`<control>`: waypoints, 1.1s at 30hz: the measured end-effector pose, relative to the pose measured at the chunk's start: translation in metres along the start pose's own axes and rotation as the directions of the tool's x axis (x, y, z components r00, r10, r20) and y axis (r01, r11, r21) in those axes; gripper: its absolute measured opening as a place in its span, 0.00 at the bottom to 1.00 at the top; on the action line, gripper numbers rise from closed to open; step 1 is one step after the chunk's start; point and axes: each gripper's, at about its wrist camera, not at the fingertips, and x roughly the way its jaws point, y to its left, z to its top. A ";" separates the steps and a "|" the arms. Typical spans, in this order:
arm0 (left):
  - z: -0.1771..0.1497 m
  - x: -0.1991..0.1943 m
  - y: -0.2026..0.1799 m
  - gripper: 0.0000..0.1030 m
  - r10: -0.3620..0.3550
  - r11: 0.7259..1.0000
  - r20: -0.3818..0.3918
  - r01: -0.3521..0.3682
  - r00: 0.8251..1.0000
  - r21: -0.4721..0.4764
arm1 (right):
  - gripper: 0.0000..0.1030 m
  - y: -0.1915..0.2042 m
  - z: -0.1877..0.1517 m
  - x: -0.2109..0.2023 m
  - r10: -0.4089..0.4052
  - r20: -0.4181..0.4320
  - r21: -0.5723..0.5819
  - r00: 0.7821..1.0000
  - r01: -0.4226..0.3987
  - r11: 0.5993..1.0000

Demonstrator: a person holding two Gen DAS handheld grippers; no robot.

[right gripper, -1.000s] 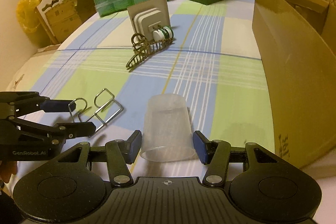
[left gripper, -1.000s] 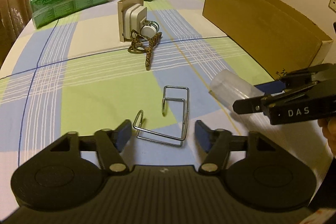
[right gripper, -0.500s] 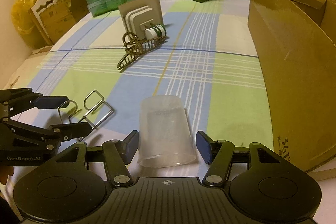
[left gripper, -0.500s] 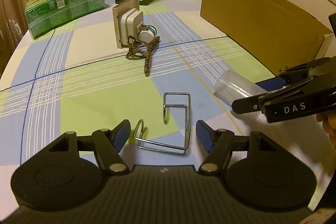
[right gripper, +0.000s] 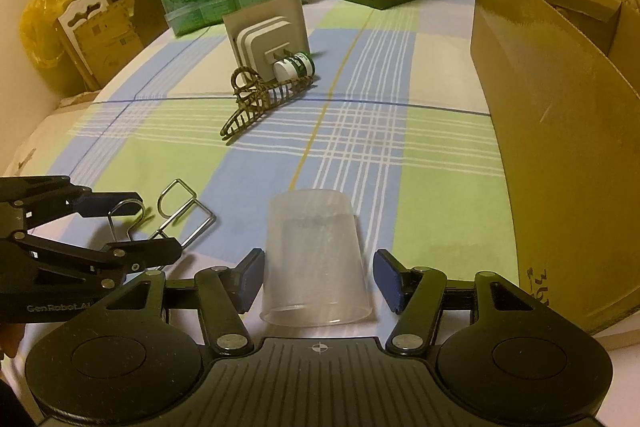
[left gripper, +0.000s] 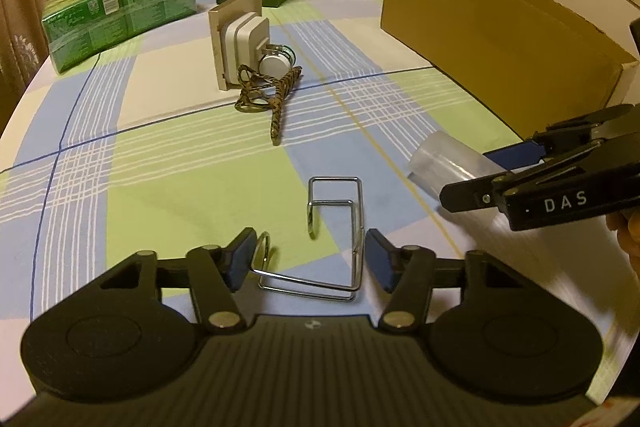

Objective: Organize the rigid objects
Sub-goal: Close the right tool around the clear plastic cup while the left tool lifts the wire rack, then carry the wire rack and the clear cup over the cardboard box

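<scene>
The bent wire rack (left gripper: 336,239) lay flat on the checked tablecloth (left gripper: 160,163), its long side running from near to far in the left wrist view, with a squared loop at the far end and a small curled hook at the near left. It was thin, shiny bare metal. The left gripper (left gripper: 310,259) straddled its near end, jaws closing, the left pad touching the curled hook and the right pad just beside the long wire. To the right, the clear plastic cup (right gripper: 314,255) lay on its side, mouth toward the near edge and base pointing far; it was frosted and see-through. The right gripper (right gripper: 318,281) stood around it, partly open, both pads just clear of the walls. The cardboard box (right gripper: 552,131) stood at right
</scene>
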 end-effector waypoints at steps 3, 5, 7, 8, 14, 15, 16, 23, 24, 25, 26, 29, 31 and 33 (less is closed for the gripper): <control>0.000 0.000 0.002 0.49 -0.005 0.999 -0.002 0.005 1.000 -0.035 | 0.55 0.001 0.000 0.001 0.000 -0.001 -0.005 1.000 0.000 1.000; 0.001 0.000 0.001 0.49 0.000 0.999 -0.004 0.000 1.000 -0.035 | 0.55 0.001 -0.001 0.001 0.000 -0.003 -0.006 1.000 0.000 1.000; 0.001 -0.001 0.001 0.49 0.009 0.999 -0.006 -0.009 1.000 -0.032 | 0.55 0.001 -0.001 0.002 -0.004 -0.003 -0.010 1.000 0.004 1.000; 0.001 -0.001 0.001 0.49 0.010 0.999 -0.005 -0.010 1.000 -0.031 | 0.55 0.002 -0.001 0.003 -0.007 -0.002 -0.014 1.000 0.007 1.000; 0.003 -0.006 0.002 0.48 0.013 0.999 0.011 -0.012 1.000 -0.041 | 0.55 0.004 -0.001 0.006 -0.013 0.004 -0.032 1.000 0.013 0.999; 0.003 -0.007 0.003 0.48 0.014 0.999 0.012 -0.014 1.000 -0.044 | 0.55 0.004 -0.001 0.006 -0.015 0.005 -0.036 1.000 0.015 0.999; 0.003 -0.007 0.003 0.48 0.014 0.999 0.012 -0.014 1.000 -0.045 | 0.55 0.005 -0.001 0.006 -0.017 0.005 -0.040 1.000 0.017 0.999; 0.004 -0.007 0.001 0.48 0.015 0.999 0.011 -0.015 1.000 -0.038 | 0.48 0.006 0.000 0.006 -0.023 0.009 -0.048 1.000 0.024 0.999; 0.005 -0.008 0.001 0.48 0.015 0.999 0.014 -0.014 1.000 -0.040 | 0.48 0.006 0.000 0.006 -0.025 0.010 -0.049 1.000 0.025 0.998; 0.005 -0.008 0.001 0.48 0.015 0.999 0.017 -0.014 1.000 -0.042 | 0.48 0.007 0.000 0.005 -0.025 0.013 -0.049 1.000 0.026 0.998; 0.005 -0.008 0.002 0.48 0.015 0.999 0.019 -0.014 1.000 -0.043 | 0.48 0.007 0.000 0.004 -0.026 0.017 -0.048 1.000 0.027 0.998; 0.007 -0.009 0.002 0.48 0.013 0.999 0.024 -0.012 1.000 -0.048 | 0.48 0.009 0.001 0.000 -0.033 0.041 -0.049 0.999 0.035 0.998; 0.007 -0.011 0.002 0.48 0.013 0.999 0.027 -0.012 1.000 -0.049 | 0.48 0.009 0.003 -0.004 -0.034 0.060 -0.044 0.998 0.037 0.998; 0.009 -0.013 0.002 0.48 0.014 0.998 0.033 -0.012 0.999 -0.054 | 0.48 0.009 0.005 -0.008 -0.032 0.076 -0.036 0.997 0.035 0.999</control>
